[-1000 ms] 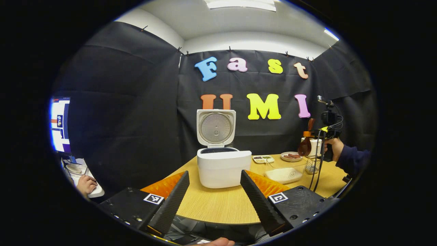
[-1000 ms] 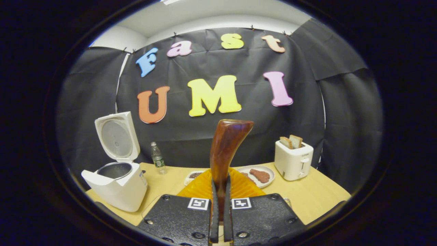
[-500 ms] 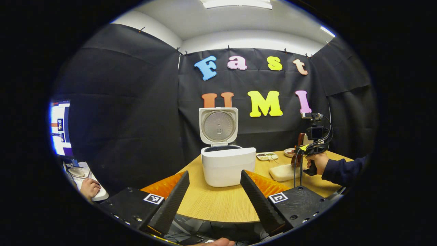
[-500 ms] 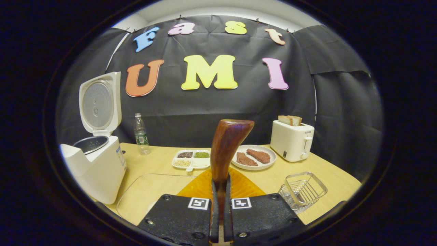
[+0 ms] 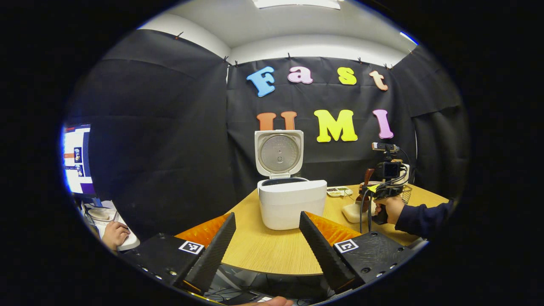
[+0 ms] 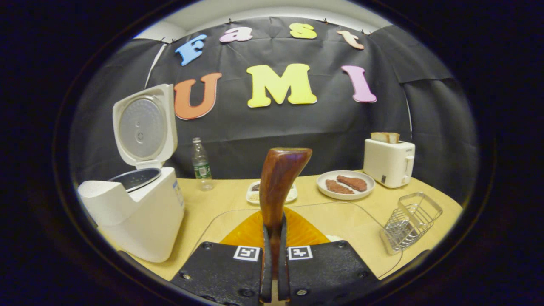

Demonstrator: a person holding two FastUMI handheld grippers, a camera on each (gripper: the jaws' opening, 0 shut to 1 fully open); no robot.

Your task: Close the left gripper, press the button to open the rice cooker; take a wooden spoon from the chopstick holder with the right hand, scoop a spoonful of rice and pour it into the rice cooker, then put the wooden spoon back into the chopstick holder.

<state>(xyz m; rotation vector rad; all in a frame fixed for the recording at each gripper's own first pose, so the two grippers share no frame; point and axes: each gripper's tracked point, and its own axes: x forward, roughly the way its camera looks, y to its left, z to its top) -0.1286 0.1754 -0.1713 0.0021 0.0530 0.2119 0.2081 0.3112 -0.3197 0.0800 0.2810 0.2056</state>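
I'm gripping the wooden spoon [image 6: 278, 187] tight in the right claw [image 6: 272, 272], hovering over the rice tray [image 6: 365, 216]; left claw [image 5: 265, 250] is hanging released. Rice cooker [image 6: 136, 212] is sitting open alongside, so I'm planning a shallow, level scoop.

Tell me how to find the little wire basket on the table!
Start at the big white rice cooker with its lid up, then look across the table to the far right. Past the plate of meat and in front of the toaster sits the wire basket, the one see-through metal thing there.
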